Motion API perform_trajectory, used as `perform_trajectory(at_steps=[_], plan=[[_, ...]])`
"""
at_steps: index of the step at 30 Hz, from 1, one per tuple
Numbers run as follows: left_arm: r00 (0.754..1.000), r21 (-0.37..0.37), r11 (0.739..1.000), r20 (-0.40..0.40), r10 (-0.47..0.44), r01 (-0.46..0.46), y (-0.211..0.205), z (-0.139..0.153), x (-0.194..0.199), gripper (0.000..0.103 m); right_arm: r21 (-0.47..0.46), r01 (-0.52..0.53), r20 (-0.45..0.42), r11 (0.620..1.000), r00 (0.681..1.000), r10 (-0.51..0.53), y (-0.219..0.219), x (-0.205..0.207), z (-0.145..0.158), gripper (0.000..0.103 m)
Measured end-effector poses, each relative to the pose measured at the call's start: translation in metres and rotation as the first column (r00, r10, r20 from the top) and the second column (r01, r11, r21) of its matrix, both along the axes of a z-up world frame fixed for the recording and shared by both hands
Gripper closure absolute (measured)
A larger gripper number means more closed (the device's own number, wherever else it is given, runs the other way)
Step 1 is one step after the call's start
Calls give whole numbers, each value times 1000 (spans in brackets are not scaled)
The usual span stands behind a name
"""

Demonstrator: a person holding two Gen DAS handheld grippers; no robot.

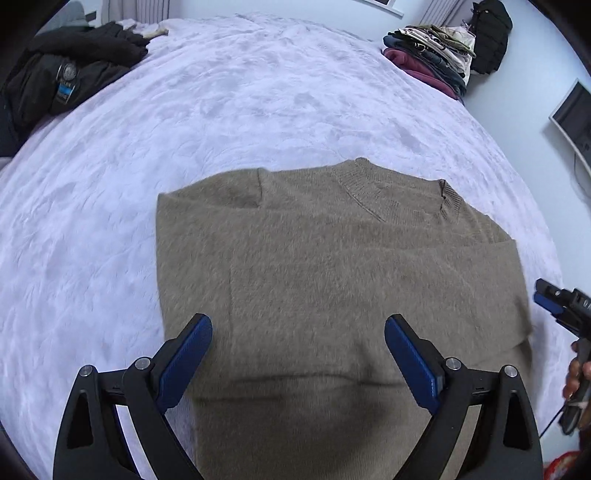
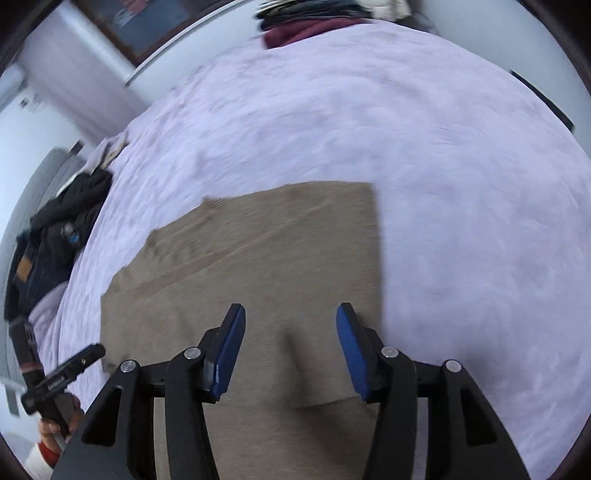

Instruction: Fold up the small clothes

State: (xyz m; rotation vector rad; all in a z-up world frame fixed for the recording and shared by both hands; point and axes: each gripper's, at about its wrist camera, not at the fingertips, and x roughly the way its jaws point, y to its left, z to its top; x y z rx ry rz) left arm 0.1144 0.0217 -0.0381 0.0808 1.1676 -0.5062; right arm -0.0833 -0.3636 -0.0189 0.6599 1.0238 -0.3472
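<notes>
A tan fuzzy sweater (image 1: 332, 266) lies flat on the lilac bed cover (image 1: 184, 122), sleeves folded across its body, ribbed collar at the far end. My left gripper (image 1: 298, 332) is open and empty, hovering over the sweater's near part. The right gripper (image 1: 554, 299) shows at the right edge of the left wrist view, beside the sweater's right side. In the right wrist view the sweater (image 2: 258, 258) lies below my right gripper (image 2: 290, 314), which is open and empty over the cloth near its right edge. The left gripper's handle (image 2: 59, 380) shows at lower left.
A black jacket pile (image 1: 66, 74) lies at the bed's far left. A stack of folded clothes (image 1: 432, 51) sits at the far right corner, with a black bag (image 1: 491, 33) behind it. A monitor (image 1: 572, 114) stands right of the bed.
</notes>
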Motion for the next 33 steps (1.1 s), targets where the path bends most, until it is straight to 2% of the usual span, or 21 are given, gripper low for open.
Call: perform_trajectory(at_steps=[2,3,5,6,7,8,12,15,17,19,20,23,25,30,33], plan=[[1000,79,997,17,21,-23,-7,-9,3,8,58,81,10,995,997,-81,-28,-10,-11,48],[999,120,992,7,34,-35,-9,-17,5,8,118,108,13,987,994,-111,-40,-13,-20,48],[998,138,989,-17,56,-54,-8,-28,6,8,278,121,22,953,991,-132,-51,-7,-46,48],[998,137,989,-16,61,-59,-8,-29,6,8,319,115,21,941,991,-129,-52,-3,-54,52],[998,142,988,-9,61,-59,-8,-28,5,8,345,97,25,933,993,-113,-49,4,-61,77],[998,152,987,0,58,-57,-9,-27,4,8,358,62,22,932,997,-75,-44,14,-63,92],[999,185,982,24,42,-45,-15,-32,2,8,194,-63,55,979,997,53,-30,31,-40,92],[998,196,979,47,39,-47,-18,-36,-1,7,80,-98,-69,992,992,104,-31,35,-55,91],[998,203,978,49,35,-44,-15,-33,-4,7,103,-76,-56,992,995,82,-34,34,-61,89],[998,210,977,48,28,-37,-13,-29,-5,7,102,-41,-49,994,998,47,-33,32,-57,78],[999,206,978,44,27,-36,-9,-26,-5,8,89,-40,-56,995,997,45,-29,32,-53,77],[999,161,986,19,36,-38,7,-17,0,8,87,-63,-63,994,996,69,-23,24,-45,68],[999,113,993,-11,48,-47,18,-14,10,8,112,-64,-42,992,997,69,-28,13,-39,55],[987,-3,989,-54,149,-150,55,-9,61,8,199,-3,2,980,1000,3,-42,11,-44,55],[978,-50,984,-129,163,-171,66,-22,94,8,240,5,22,971,1000,-10,-49,19,-50,55]])
